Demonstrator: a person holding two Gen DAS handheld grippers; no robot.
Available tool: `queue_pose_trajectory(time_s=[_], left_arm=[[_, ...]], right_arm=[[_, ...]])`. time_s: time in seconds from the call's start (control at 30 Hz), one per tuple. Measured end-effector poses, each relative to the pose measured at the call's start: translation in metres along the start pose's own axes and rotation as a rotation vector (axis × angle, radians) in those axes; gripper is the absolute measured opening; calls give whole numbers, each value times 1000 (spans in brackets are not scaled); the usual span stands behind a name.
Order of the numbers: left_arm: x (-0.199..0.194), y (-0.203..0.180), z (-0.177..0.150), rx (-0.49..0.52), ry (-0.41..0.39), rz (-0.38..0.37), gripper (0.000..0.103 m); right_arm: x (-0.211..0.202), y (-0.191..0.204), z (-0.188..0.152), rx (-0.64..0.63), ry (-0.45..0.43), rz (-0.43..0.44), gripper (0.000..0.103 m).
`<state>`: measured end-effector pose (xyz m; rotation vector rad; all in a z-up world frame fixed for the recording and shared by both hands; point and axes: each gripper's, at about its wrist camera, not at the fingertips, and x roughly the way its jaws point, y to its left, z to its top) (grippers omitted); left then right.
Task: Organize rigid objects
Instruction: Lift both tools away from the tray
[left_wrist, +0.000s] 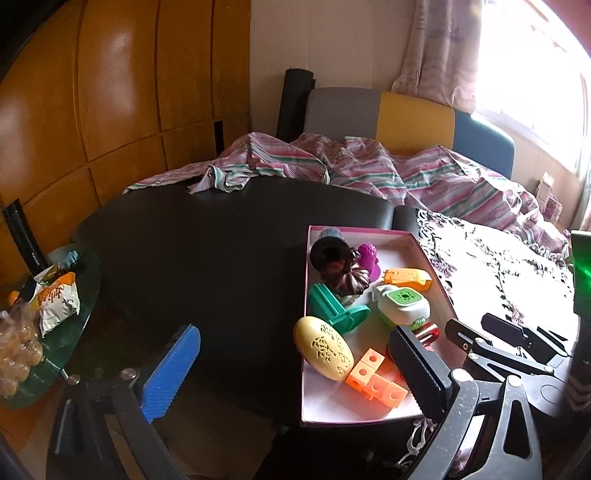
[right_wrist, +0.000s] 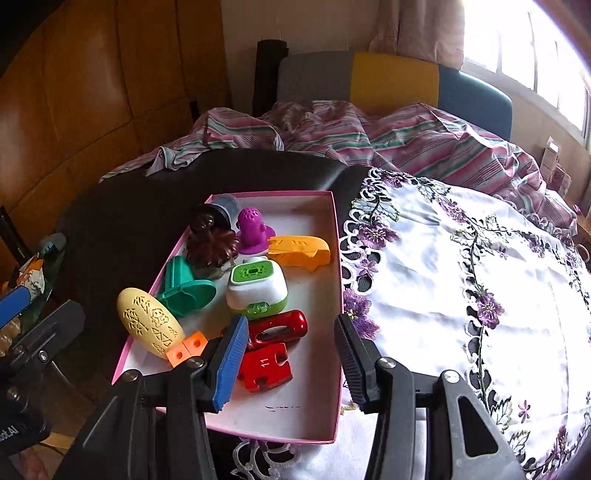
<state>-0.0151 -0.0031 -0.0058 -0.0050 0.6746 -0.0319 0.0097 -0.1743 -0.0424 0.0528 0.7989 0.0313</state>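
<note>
A pink-rimmed white box (right_wrist: 338, 258) (left_wrist: 436, 280) holds several toys. Among them are a yellow oval shell (right_wrist: 149, 321) (left_wrist: 325, 347) leaning over the left rim, orange cubes (left_wrist: 373, 376), a green stand (right_wrist: 184, 288), a white-and-green case (right_wrist: 256, 291), a red cylinder (right_wrist: 280, 326), a red puzzle piece (right_wrist: 266, 365), an orange car (right_wrist: 299, 251), a purple piece (right_wrist: 251, 229) and brown moulds (right_wrist: 210, 243). My right gripper (right_wrist: 291, 362) hovers open over the box's near end, nothing between its pads. My left gripper (left_wrist: 295, 373) stands wide open above the box's left rim, empty.
The box lies half on a black table (left_wrist: 207, 251), half on a white cloth with purple flowers (right_wrist: 461, 295). Striped bedding (left_wrist: 369, 166) lies behind. A glass side table (left_wrist: 74, 332) with snack bags stands at the left. Wooden panels (left_wrist: 110, 92) line the left wall.
</note>
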Motion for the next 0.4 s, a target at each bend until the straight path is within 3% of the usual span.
queue_pose_trajectory(time_s=[0.4], left_arm=[[1, 1, 1, -12, -1, 12, 102]], right_arm=[[-1, 7, 1, -27, -5, 10, 49]])
